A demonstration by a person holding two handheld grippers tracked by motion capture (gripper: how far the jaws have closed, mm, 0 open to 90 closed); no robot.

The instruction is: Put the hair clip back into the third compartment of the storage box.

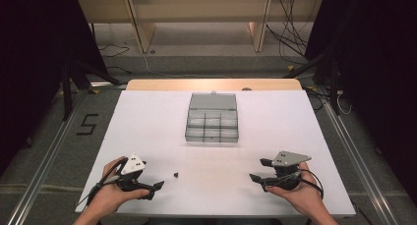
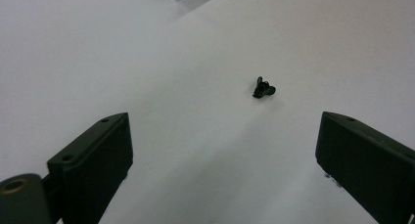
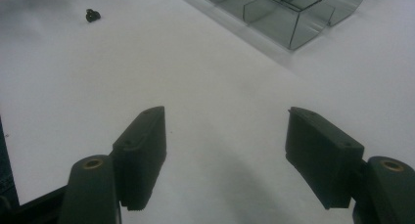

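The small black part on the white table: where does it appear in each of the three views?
High view: the small black part lies near the front edge, left of centre.
Left gripper view: right of centre, ahead of the jaws.
Right gripper view: top left corner.
Shared landmark: the clear compartment box.

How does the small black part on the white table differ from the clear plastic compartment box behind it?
The small black part is tiny, dark and opaque; the clear plastic compartment box is far larger, see-through and divided into compartments, lid open. The part lies near the person's edge, just ahead of the open left claw; the box sits toward the table's far middle, away from both claws. Both rest on the white table, untouched.
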